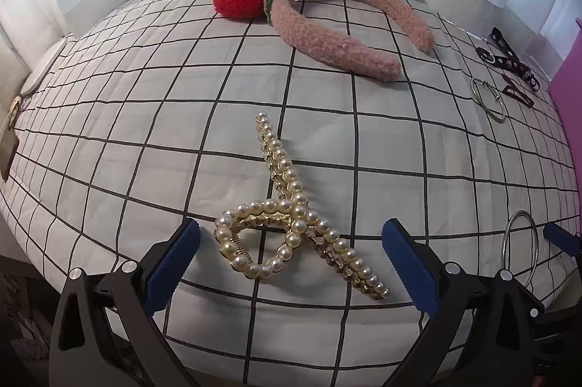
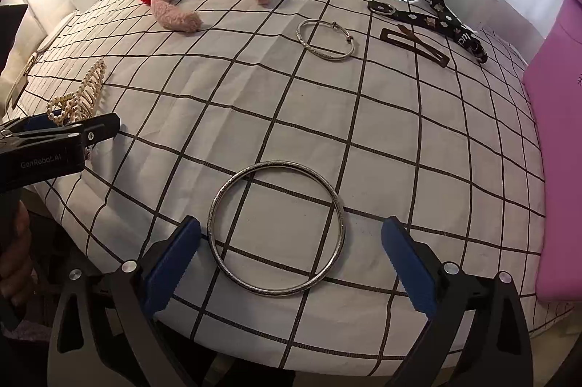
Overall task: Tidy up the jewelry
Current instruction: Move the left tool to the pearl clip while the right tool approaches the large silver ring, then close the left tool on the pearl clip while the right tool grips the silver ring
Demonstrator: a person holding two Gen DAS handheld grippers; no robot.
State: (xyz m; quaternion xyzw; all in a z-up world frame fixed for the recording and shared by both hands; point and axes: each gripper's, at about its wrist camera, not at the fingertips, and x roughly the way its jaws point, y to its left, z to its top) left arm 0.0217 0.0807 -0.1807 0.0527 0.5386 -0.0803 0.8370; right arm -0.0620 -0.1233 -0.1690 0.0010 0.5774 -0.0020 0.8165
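**Two grippers, two pieces, nothing held yet**

Left wrist view first: the left gripper hangs steeply over the checked cloth, jaws wide, and the pearl hair claw lies between the blue pads, touching neither. It's a stiff piece, light I'd say, but those pearls are round and slick (and likely fragile at the glue). The looped handle end nearest the gripper looks the safest place to pinch. Farther back rests the fluffy pink headband, soft and easy to squeeze.

Over to the right wrist view: the right gripper also points steeply down, jaws spread to their widest, straddling the silver bangle, which lies flat on the cloth. One pad sits just beside its rim; no grip visible. Thin, rigid, smooth metal, so it could skate away; pinching across one side of the rim seems wisest. A second, thinner bracelet and a brown hair clip wait well beyond, near the pink box.
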